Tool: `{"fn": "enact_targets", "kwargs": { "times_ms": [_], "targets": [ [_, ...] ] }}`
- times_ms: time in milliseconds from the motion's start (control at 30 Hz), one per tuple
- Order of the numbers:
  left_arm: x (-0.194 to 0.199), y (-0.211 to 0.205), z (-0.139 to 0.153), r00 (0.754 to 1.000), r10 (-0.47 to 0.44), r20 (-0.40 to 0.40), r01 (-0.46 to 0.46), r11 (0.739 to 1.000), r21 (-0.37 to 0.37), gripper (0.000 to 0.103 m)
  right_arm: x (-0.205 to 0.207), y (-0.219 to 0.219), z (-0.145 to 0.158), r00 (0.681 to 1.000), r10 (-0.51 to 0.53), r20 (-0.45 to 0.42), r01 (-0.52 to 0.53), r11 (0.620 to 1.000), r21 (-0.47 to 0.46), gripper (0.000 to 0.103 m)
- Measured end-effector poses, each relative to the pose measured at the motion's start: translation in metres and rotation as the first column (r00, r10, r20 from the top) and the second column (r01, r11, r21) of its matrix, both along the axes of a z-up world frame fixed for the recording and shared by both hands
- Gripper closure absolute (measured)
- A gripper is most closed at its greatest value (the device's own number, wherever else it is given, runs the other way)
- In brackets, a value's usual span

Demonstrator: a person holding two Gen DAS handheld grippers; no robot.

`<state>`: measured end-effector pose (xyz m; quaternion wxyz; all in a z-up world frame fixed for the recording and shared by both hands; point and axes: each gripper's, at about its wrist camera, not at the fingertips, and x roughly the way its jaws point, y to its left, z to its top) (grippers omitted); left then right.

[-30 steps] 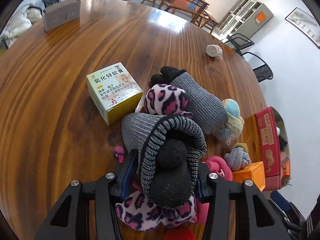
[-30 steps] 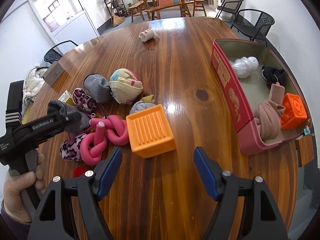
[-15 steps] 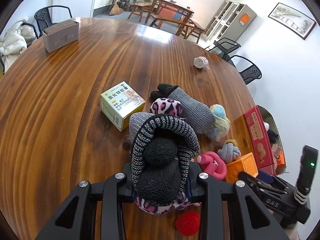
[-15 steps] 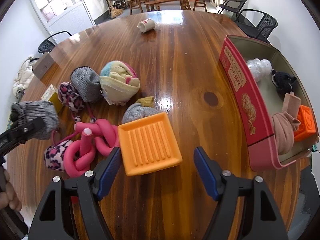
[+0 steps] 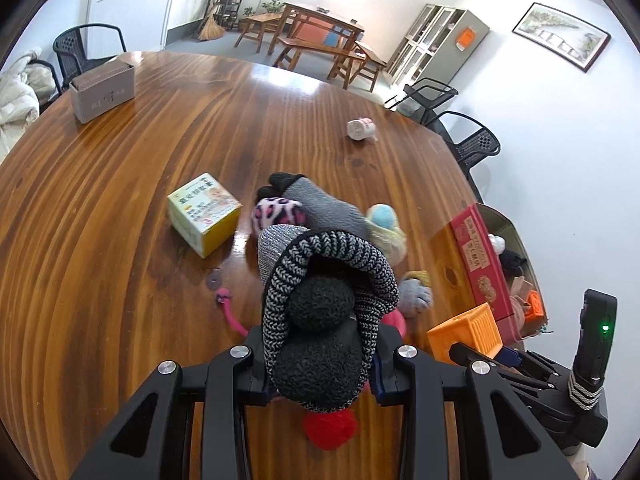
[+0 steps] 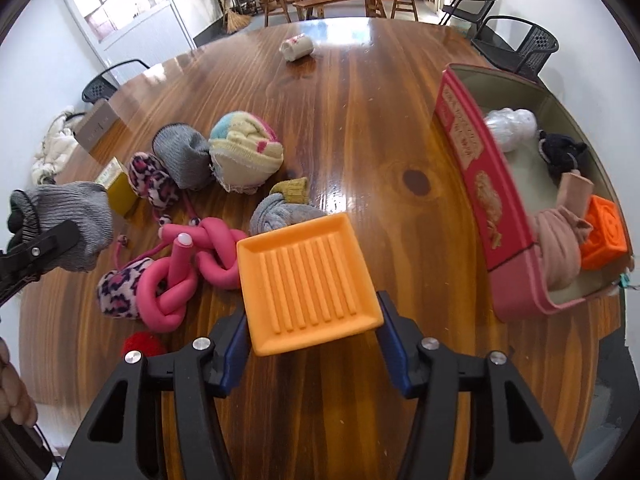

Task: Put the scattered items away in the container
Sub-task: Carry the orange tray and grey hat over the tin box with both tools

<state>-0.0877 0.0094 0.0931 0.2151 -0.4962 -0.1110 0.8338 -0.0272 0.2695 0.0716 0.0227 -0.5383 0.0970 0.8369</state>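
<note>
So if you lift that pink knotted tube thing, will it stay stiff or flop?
The pink tube is tied in loose knots, so it probably bends easily and would sag where unsupported. It looks like foam, so likely light. Its smooth round coils might slip from the jaws unless gripped across a knot.

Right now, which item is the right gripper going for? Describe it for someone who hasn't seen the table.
Start at the red box on the wooden table; just left of it lies a pile of socks and toys. Nearest the box is a square orange tray with raised ribs, between the right gripper's blue pads: the only flat, hard-edged thing there.
</note>
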Motion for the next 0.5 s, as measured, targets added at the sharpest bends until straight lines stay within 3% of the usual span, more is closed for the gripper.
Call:
{"fn": "enact_targets", "kwargs": {
  "times_ms": [267,500],
  "targets": [
    [0.02,0.046,0.024,0.999,-0.031,-0.041,0.031,0.999,0.017,0.068,0.028,0.052,0.045,0.994,-0.056,-0.097,0.052,0.998,-0.047,0.042],
    [0.03,0.116,0.033,0.999,-0.033,-0.042,0.034,0.999,0.034,0.068,0.03,0.128,0.07,0.981,-0.091,-0.172,0.083,0.995,-0.052,0.042]
  ]
}}
